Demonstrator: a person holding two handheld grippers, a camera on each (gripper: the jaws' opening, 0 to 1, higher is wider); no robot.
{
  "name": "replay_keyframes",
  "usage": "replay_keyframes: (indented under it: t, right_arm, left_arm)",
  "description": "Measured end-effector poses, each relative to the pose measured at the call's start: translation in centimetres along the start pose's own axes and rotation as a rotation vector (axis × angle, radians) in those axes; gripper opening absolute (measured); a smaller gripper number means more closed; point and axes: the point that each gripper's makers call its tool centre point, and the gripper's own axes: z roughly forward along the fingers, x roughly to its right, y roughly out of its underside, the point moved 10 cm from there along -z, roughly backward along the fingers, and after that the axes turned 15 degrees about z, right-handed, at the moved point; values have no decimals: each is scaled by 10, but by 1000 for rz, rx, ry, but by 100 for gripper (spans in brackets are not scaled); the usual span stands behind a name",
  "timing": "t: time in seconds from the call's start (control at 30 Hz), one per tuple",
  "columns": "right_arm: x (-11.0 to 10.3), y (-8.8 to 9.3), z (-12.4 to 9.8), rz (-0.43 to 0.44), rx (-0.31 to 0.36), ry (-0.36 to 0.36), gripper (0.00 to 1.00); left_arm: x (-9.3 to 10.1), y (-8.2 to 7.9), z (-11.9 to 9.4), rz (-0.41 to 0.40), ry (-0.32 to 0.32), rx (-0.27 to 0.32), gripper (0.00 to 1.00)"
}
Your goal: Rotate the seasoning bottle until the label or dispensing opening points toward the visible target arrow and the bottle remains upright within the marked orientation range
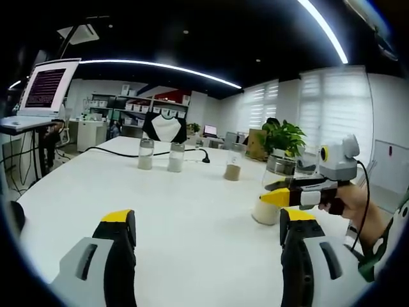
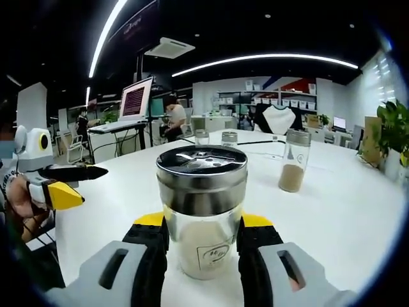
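The seasoning bottle (image 2: 202, 211) stood upright on the white bench (image 2: 345, 192), right in front of the right gripper (image 2: 202, 238), whose fingers (image 2: 152, 240) sat one on each side of the glass, apparently grasping it. Its metal lid faced up, and a printed label showed toward the camera. The left gripper (image 1: 208, 227) hovered released over bare bench, holding nothing. No target arrow or orientation marks were visible, so how much turning was left could not be judged; the rotation seemed barely begun. Other bottles (image 1: 174, 157) stood well apart.
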Motion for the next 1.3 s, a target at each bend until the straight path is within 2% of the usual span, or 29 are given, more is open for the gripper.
replay_keyframes:
  t: [0.23,0.8,0.93,1.03,1.13,1.3]
  right_arm:
    - [-2,0,0,11,0,32,40]
    - [-1,-1,1,25,-14,60,41]
    - [2,-1,1,11,-32,39,41]
    - [5,-1,0,16,-29,35,51]
    - [9,-6,-3,5,-21,10,51]
    - [10,-6,-4,-12,-65,-35,50]
  left_arm:
    - [1,0,0,3,4,0,98]
    - [-3,-1,-2,1,-5,1,98]
    - [-3,0,-1,-9,-6,-1,98]
    - [-2,1,-1,-7,-2,-4,98]
    - [-1,1,0,-9,2,-4,98]
    - [-1,1,-1,-10,-2,-5,98]
